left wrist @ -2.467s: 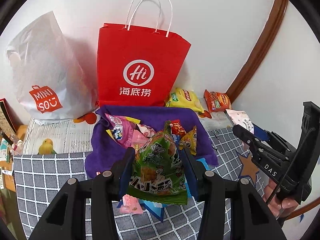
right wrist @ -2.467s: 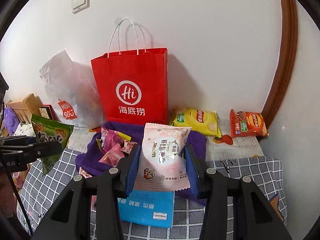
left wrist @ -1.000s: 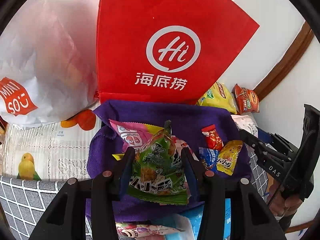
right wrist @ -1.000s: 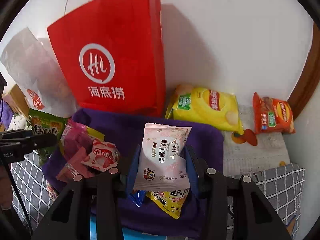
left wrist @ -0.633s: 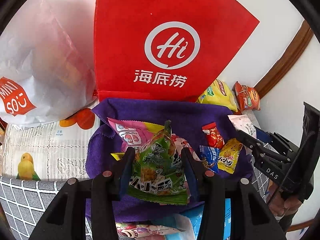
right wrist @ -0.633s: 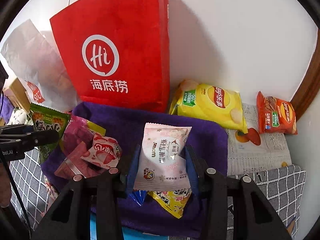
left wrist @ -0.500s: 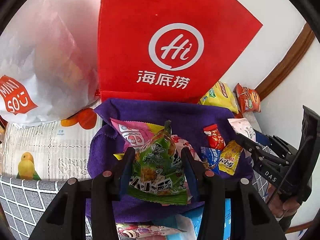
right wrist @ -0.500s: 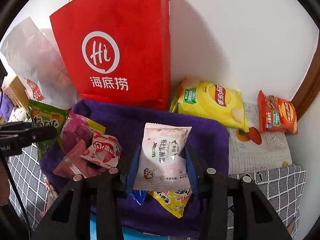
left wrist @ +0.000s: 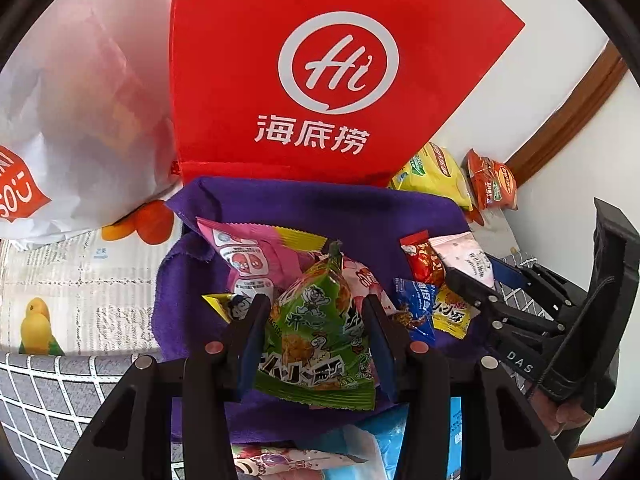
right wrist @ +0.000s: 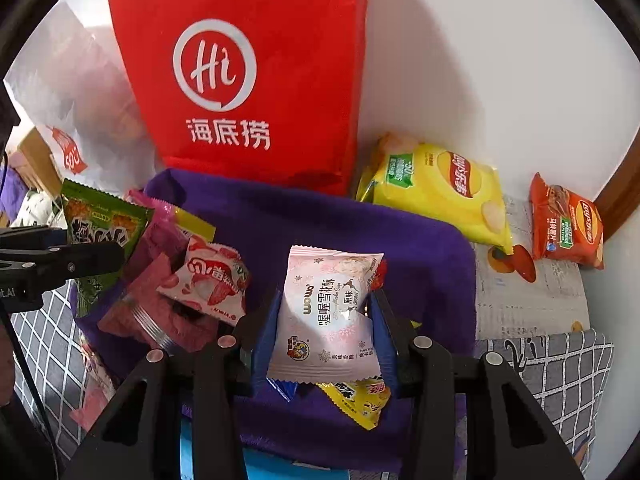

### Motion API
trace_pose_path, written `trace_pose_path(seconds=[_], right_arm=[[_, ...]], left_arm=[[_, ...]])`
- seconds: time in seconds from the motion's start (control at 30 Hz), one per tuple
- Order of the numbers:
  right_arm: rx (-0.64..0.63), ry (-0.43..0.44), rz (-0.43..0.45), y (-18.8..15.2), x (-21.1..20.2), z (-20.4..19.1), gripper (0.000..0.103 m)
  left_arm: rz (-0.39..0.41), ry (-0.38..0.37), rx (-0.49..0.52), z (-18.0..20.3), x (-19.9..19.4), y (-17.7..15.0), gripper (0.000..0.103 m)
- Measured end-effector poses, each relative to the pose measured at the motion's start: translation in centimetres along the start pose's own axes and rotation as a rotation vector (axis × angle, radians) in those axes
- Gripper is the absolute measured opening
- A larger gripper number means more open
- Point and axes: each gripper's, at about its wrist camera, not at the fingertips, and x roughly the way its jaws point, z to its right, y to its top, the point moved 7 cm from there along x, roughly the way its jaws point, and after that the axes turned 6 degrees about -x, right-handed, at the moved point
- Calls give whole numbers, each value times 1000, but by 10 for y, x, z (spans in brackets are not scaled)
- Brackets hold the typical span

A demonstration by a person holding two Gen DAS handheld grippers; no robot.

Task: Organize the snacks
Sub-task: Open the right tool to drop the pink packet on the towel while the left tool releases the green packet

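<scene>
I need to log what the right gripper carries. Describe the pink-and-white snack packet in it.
The pink-and-white snack packet is a glossy plastic pillow pack with crimped serrated ends, snowflake and reindeer print, dark Chinese lettering and a small round logo. It looks sealed and puffy. The right gripper pinches its sides, holding it upright above the purple cloth.

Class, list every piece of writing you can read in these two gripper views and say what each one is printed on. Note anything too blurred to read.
"Hi" and "海底捞": red paper bag.
"DAS": right tongs, on their black body.
"wowo" and "原味": pale pink packet held in those tongs.
"SO": partial orange tag on the white plastic bag.
Unreadable: the Chinese text on the green packet in the left tongs, the yellow chip bag and the orange chip bag.
</scene>
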Motion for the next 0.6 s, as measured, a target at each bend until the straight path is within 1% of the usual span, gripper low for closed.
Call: trace_pose_path(seconds=[0.13, 0.27, 0.43, 0.6], right_arm=[[5, -20, -26, -2, 4, 1, 44], [-2, -23, -25, -3, 3, 0, 44], [-2, -24, -29, -3, 2, 0, 45], [-6, -18, 8, 2, -10, -1, 45]], left_arm=[[-1, 0, 20, 4, 5, -1, 45], [-22, -8, 8, 4, 11, -3, 45], [-27, -10, 1, 4, 16, -3, 45], [-28, -20, -13, 3, 16, -3, 45]])
